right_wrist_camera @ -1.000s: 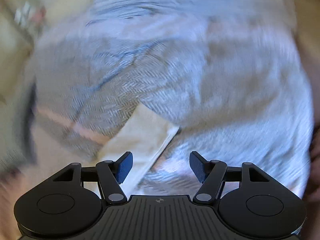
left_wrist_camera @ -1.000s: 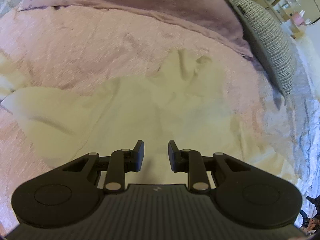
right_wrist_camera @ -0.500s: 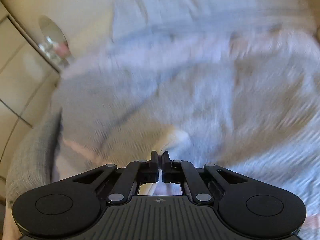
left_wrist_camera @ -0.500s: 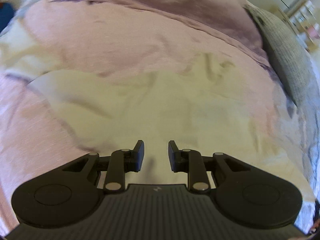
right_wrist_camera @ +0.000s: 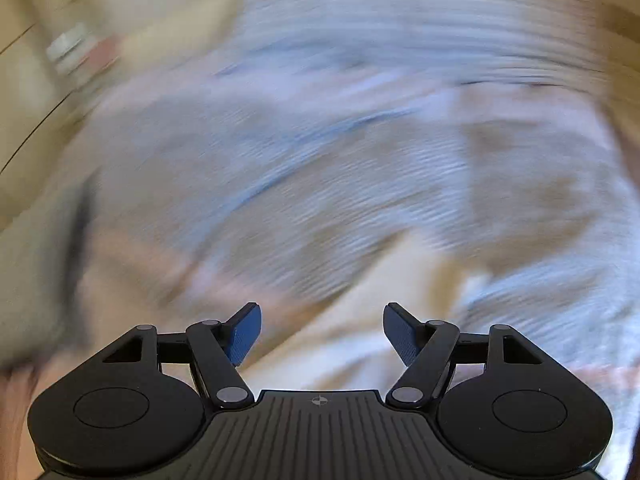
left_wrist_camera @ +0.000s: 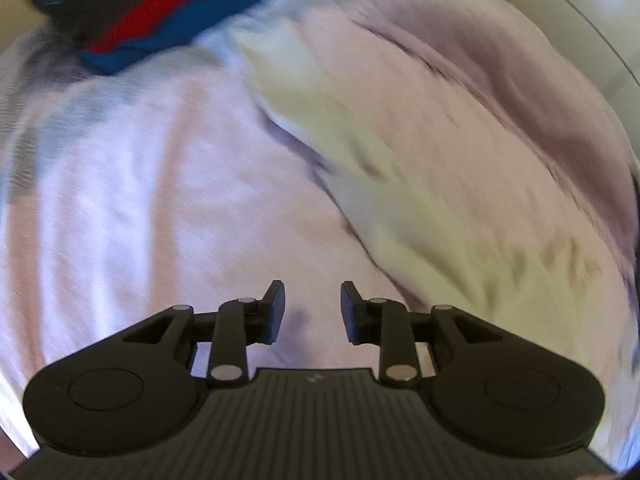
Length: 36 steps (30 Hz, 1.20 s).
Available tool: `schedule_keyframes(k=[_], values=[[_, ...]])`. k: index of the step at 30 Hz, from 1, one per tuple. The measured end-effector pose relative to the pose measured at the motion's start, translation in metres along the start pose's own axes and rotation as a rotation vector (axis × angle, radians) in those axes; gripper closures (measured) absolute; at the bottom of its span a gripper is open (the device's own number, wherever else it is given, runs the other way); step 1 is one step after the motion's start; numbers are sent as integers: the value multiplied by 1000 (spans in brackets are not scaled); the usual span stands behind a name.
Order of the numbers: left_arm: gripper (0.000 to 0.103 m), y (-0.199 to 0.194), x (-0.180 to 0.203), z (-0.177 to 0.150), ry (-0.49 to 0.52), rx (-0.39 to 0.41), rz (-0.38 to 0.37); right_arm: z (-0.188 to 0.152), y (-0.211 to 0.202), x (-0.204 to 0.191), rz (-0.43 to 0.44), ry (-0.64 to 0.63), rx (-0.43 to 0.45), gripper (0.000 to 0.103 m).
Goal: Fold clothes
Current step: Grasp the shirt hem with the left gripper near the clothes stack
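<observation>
A pale cream garment (left_wrist_camera: 400,184) lies spread on the pink bedding (left_wrist_camera: 152,216), running from upper middle to the right in the blurred left wrist view. My left gripper (left_wrist_camera: 312,304) is open over bare pink bedding, just left of the garment's edge, with nothing between its fingers. In the right wrist view, also blurred, a cream part of the garment (right_wrist_camera: 384,300) lies on grey-blue herringbone bedding (right_wrist_camera: 320,168). My right gripper (right_wrist_camera: 322,332) is wide open right above that cream cloth, holding nothing.
A dark blue and red piece of cloth (left_wrist_camera: 160,12) lies at the far upper left of the bed. A mauve blanket (left_wrist_camera: 500,80) is bunched along the far right. A pale wall with small objects (right_wrist_camera: 76,52) is at the upper left.
My right gripper was shut half a second ago and now stands wide open. My left gripper has swung left, off the cream garment and over pink bedding, staying open.
</observation>
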State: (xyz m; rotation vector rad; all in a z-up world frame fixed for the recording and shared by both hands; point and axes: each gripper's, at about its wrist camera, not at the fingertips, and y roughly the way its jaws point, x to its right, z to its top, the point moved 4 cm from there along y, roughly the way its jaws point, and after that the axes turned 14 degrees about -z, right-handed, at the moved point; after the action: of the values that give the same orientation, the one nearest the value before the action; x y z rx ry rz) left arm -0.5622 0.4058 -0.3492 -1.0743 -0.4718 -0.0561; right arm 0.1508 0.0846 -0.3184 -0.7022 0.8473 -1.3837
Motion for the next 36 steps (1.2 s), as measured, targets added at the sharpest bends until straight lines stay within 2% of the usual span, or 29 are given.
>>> schedule_keyframes(k=[5,8,12,15,16,17,18,23,29,31,33,36], values=[[77,8,-39,54,-74,95,8,-56,-16,-85,139,-237,-77,32],[74,23,-54,92,-71,141,2,-103,-26,-126,197,-318,-136,32],[69,58,-70,132,-104,153,-24,-160,-40,-158,227,-373,-185,32],[67,58,-71,142,-138,167,-48,-184,-43,-173,217,-382,-213,32],[69,58,-71,145,-150,172,-56,-189,-41,-177,209,-381,-219,32],[76,57,-72,148,-161,176,-64,-194,-40,-180,200,-380,-224,32],[103,57,-72,152,-172,181,-72,-199,-39,-184,190,-380,-229,32],[103,57,-74,168,-229,204,-112,-209,-35,-197,164,-383,-232,32],[103,7,-8,226,-168,289,-246,-221,-28,-213,144,-384,-264,32],[98,42,18,247,-87,219,-232,-227,-25,-218,150,-383,-285,32],[79,87,28,253,-24,150,-165,-234,-24,-223,157,-402,-295,32],[82,132,23,242,19,42,-67,-239,-26,-224,164,-456,-279,32]])
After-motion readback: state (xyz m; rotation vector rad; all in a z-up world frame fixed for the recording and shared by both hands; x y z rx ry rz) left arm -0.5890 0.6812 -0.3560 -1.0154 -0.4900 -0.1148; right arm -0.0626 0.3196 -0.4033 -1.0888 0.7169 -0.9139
